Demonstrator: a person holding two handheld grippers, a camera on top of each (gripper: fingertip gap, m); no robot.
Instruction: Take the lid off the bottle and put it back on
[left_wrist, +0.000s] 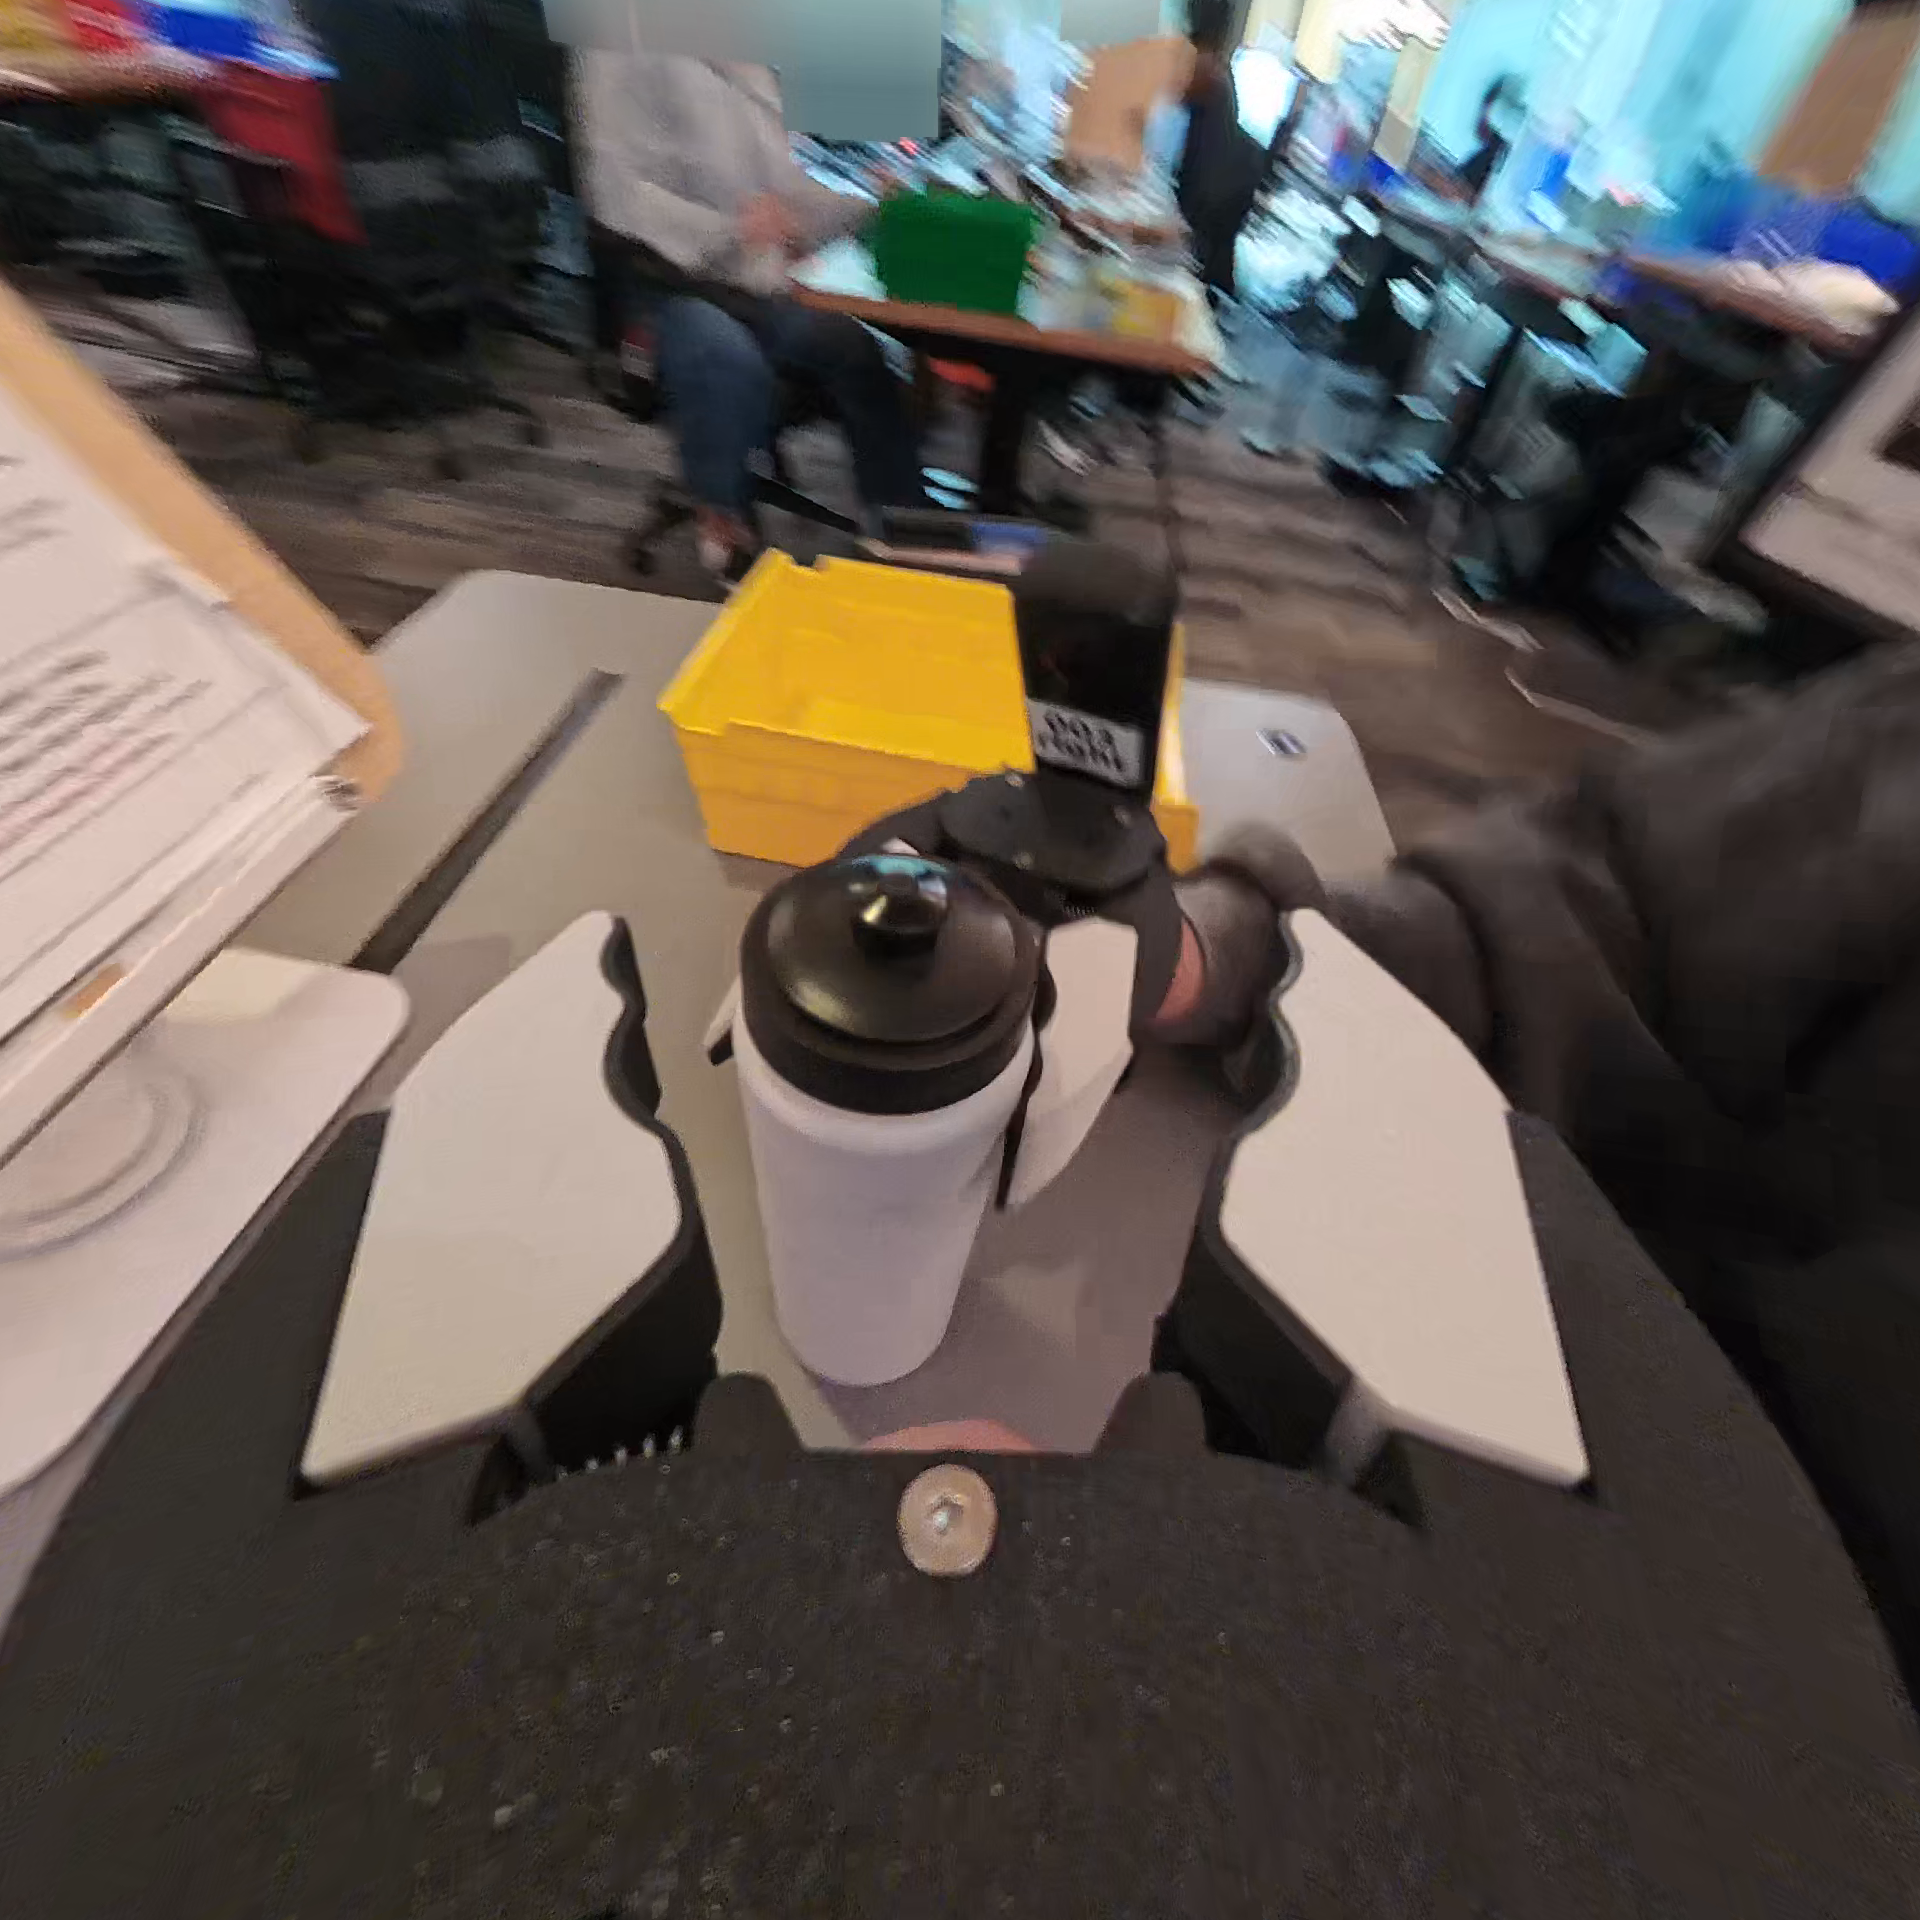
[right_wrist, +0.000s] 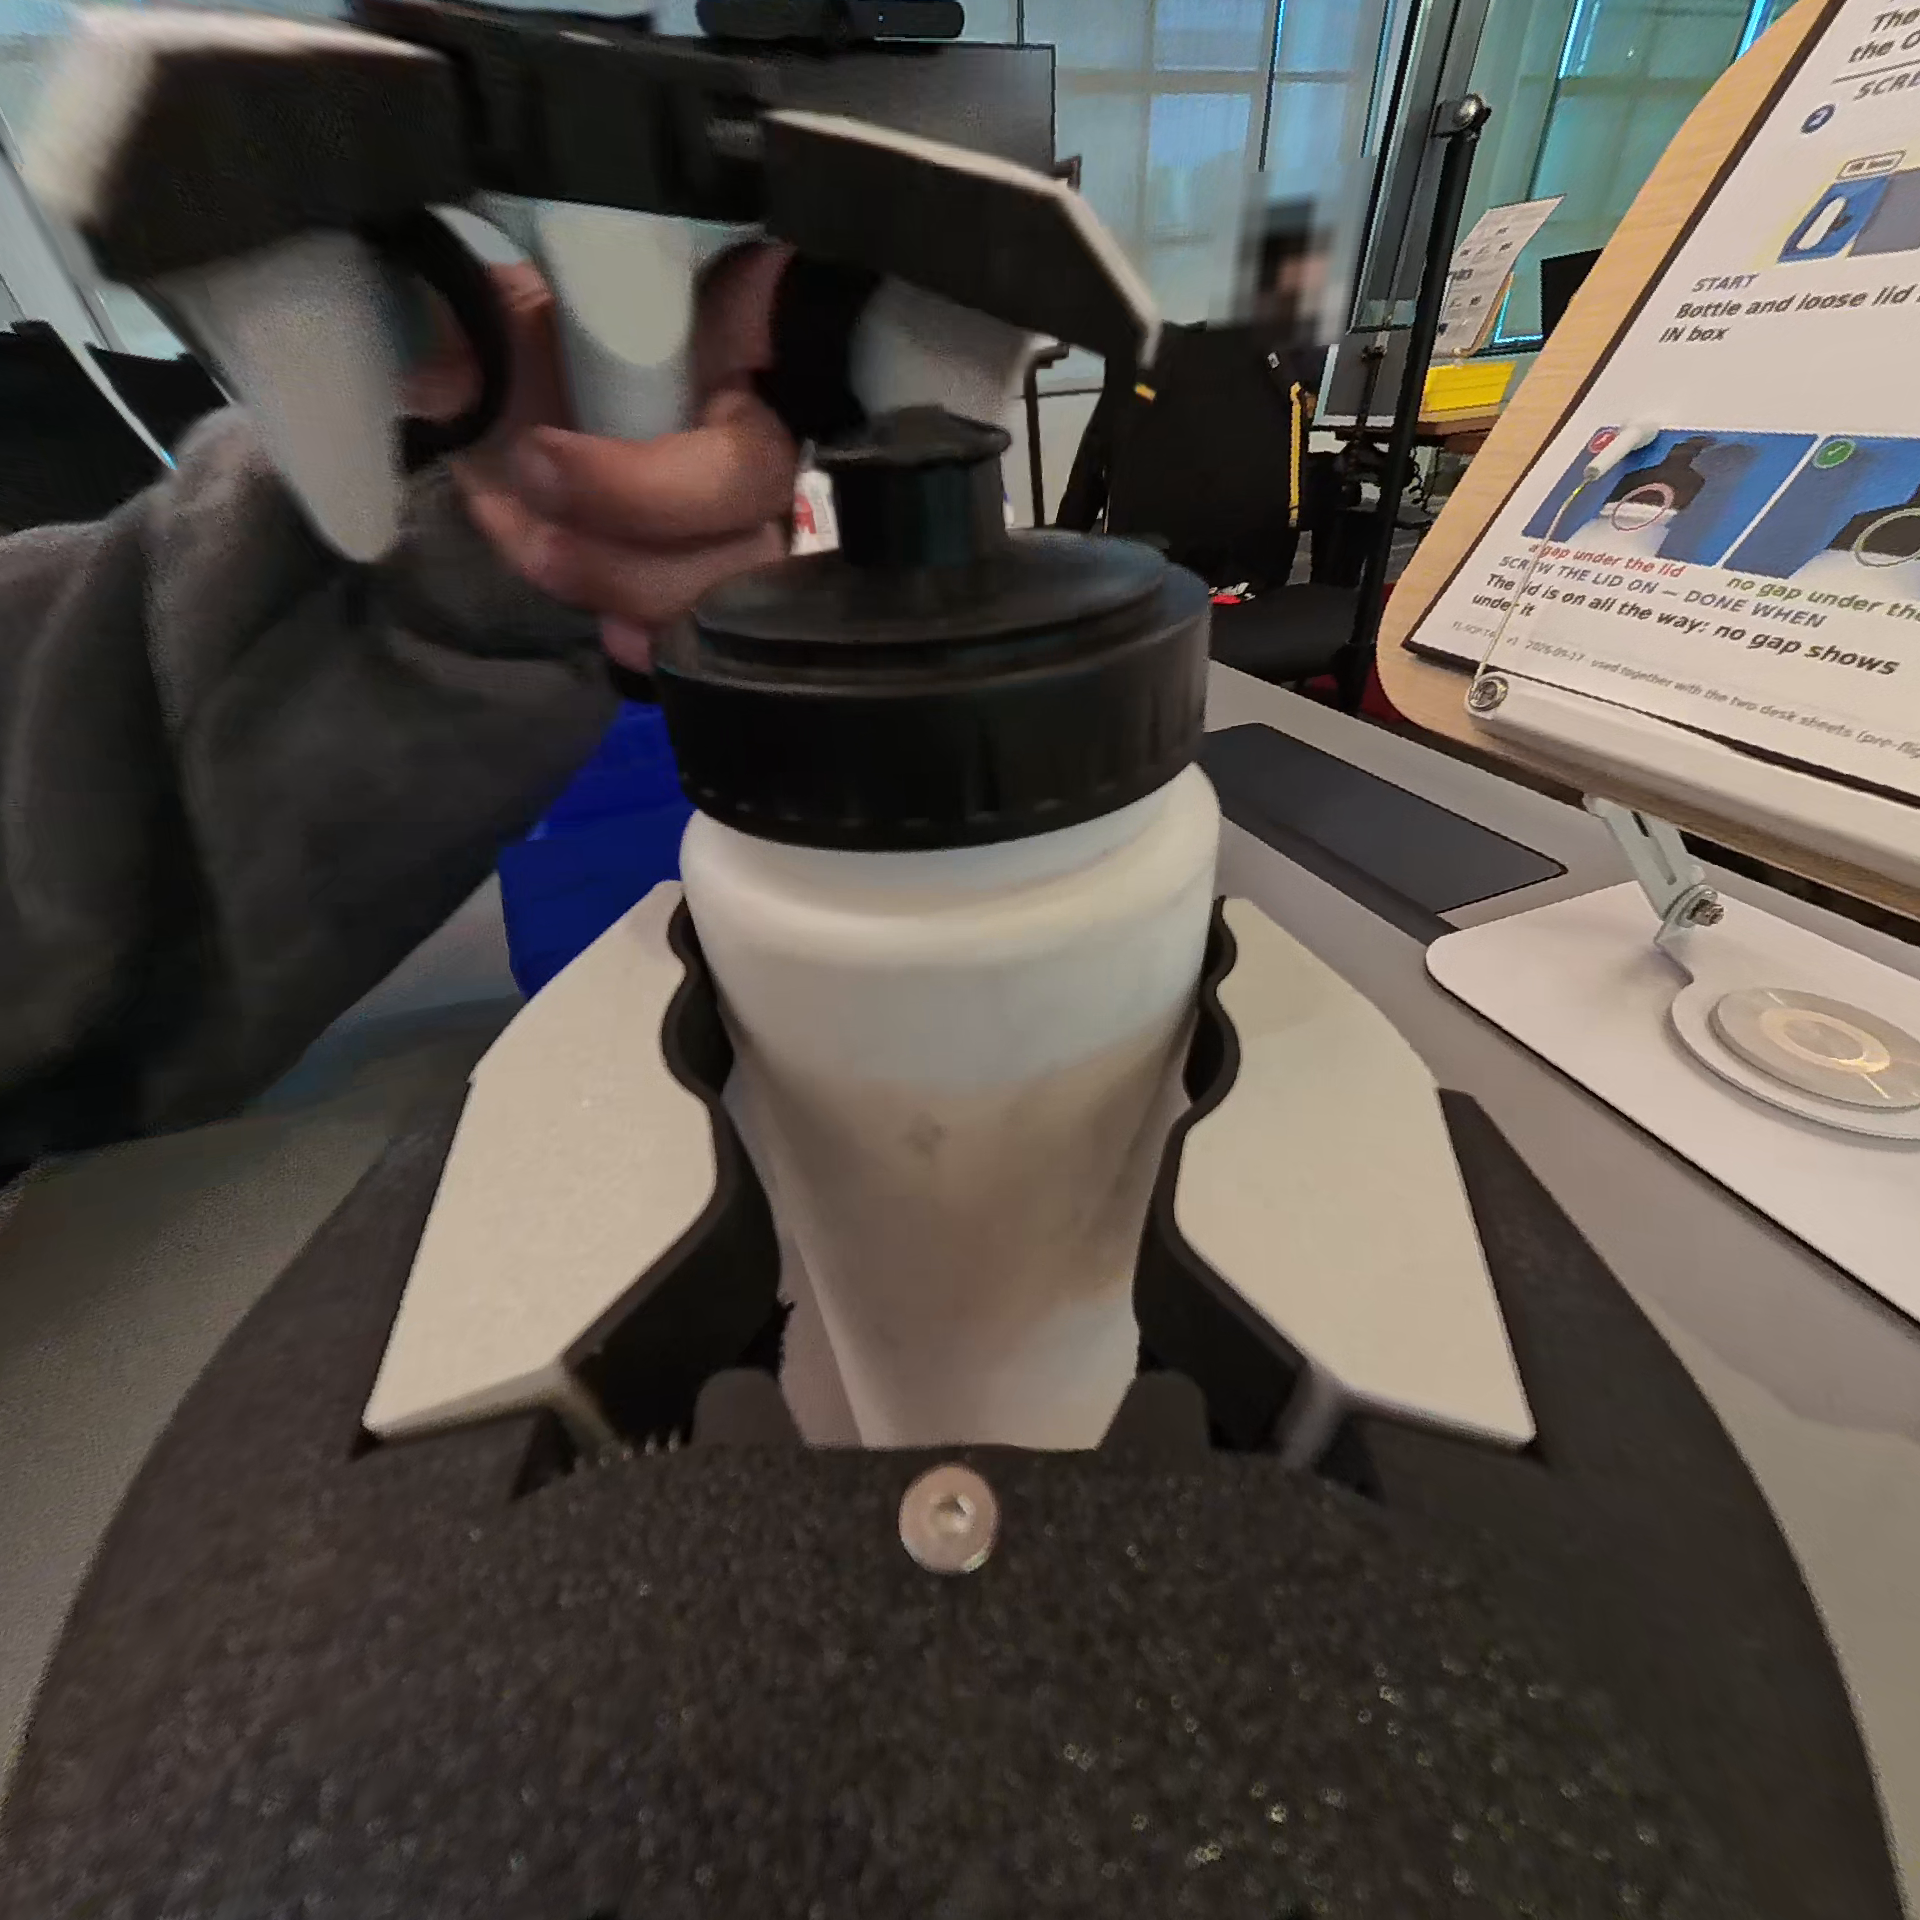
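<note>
A white bottle (left_wrist: 862, 1226) (right_wrist: 935, 1091) stands upright on the grey table (left_wrist: 499, 665). Its black lid (left_wrist: 894, 987) (right_wrist: 925, 707) with a pull spout sits on it. My right gripper (right_wrist: 951, 935) is shut on the bottle's body, with both pads pressed against its sides. One of its fingers (left_wrist: 1086, 1023) shows behind the bottle in the left wrist view. My left gripper (left_wrist: 951, 935) is open and empty, its fingers spread wide on either side of the lid without touching it. In the right wrist view it (right_wrist: 623, 166) hovers above and behind the lid, held by a hand.
A yellow bin (left_wrist: 831, 717) stands on the table beyond the bottle. An instruction board on a white stand (left_wrist: 125, 675) (right_wrist: 1714, 468) is close by at the side. A blue object (right_wrist: 582, 862) lies behind the bottle. People sit at tables in the background.
</note>
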